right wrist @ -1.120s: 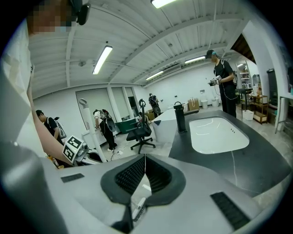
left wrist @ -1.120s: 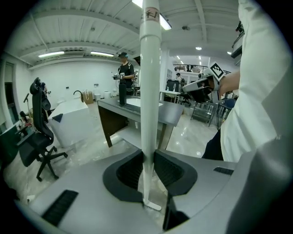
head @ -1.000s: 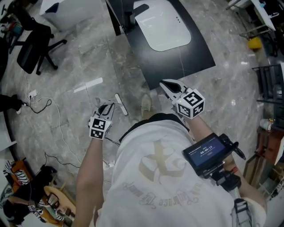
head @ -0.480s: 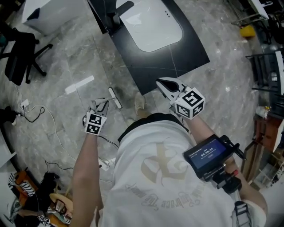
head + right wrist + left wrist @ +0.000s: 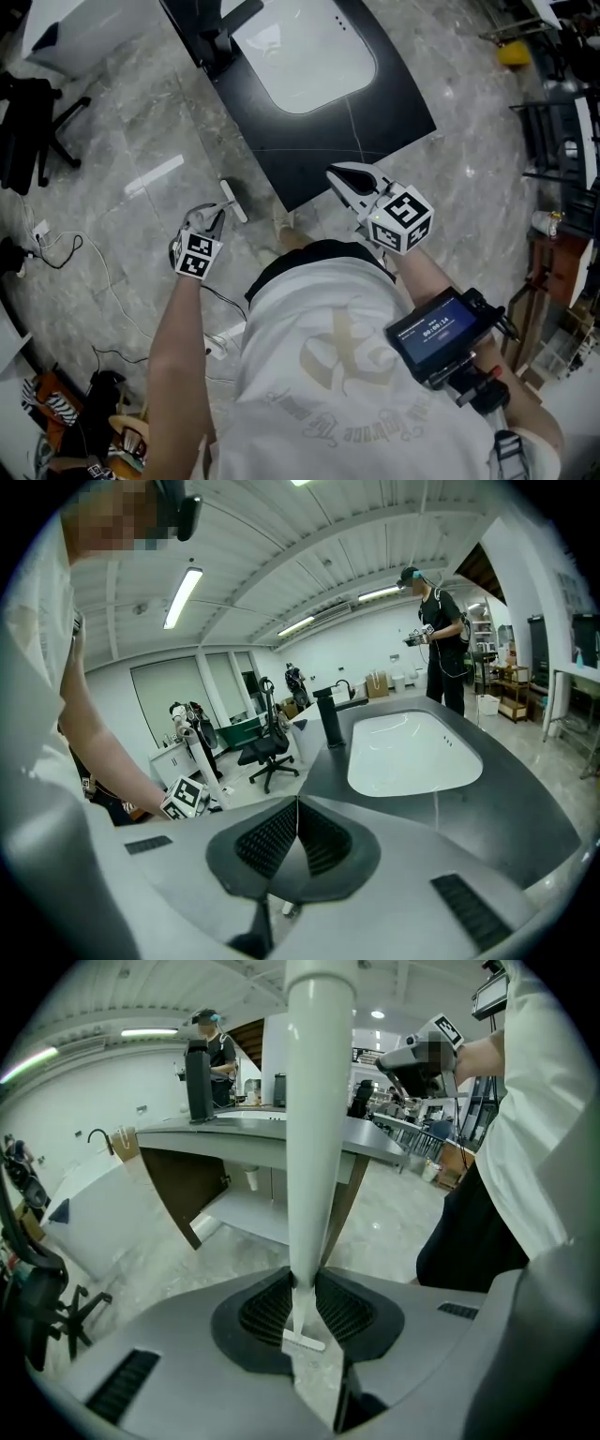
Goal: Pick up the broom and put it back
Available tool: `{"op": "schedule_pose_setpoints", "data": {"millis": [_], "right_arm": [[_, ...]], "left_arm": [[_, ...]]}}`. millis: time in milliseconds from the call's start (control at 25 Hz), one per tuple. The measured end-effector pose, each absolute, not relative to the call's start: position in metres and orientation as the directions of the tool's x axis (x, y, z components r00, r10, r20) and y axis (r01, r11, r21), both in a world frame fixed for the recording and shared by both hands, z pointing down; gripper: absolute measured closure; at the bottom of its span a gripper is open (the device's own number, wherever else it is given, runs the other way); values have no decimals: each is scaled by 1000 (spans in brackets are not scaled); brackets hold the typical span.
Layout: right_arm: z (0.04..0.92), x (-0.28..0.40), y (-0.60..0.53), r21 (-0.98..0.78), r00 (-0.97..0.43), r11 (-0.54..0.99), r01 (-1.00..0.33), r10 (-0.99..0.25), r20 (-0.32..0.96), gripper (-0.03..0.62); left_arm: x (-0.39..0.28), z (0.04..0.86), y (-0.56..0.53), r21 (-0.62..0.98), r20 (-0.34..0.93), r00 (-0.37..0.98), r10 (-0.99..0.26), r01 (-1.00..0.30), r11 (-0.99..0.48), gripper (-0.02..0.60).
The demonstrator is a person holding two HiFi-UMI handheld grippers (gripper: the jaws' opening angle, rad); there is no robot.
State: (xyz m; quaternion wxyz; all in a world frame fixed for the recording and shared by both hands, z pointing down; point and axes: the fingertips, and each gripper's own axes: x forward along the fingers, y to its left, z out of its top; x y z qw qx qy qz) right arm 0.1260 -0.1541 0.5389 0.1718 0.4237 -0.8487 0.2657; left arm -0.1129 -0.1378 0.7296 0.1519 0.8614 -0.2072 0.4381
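Beside the dark counter [image 5: 375,112] with its white sink [image 5: 300,56]: the left gripper [image 5: 212,221] is clamped on the white broom [image 5: 317,1129], pads pressing either side of its handle. The broom head [image 5: 232,200] is low, over grey stone floor [image 5: 112,234]. The right gripper [image 5: 334,173] hangs at the counter edge, jaws closed together, empty.

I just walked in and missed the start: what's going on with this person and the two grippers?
A person stands beside a dark counter with a white sink, a gripper in each hand. The left gripper has its jaws closed on the white broom, whose far end points down toward the floor. The right gripper is shut and empty, near the counter's edge.
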Motion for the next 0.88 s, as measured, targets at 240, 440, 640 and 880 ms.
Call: {"op": "schedule_pose_setpoints", "data": {"millis": [240, 440, 640, 880], "right_arm": [[544, 143, -162, -302, -563, 480, -823, -627, 539, 576], [554, 152, -168, -309, -554, 464, -830, -624, 552, 576], [557, 159, -171, -306, -541, 451, -839, -628, 559, 576], [559, 168, -168, -303, -523, 429, -851, -637, 567, 576]], "left_arm": [[-88, 746, -143, 83, 835, 520, -181, -444, -892, 495], [-73, 765, -144, 88, 850, 505, -147, -412, -907, 495], [-55, 771, -152, 105, 839, 527, -135, -400, -910, 494], [-30, 774, -153, 116, 829, 549, -105, -353, -928, 494]]}}
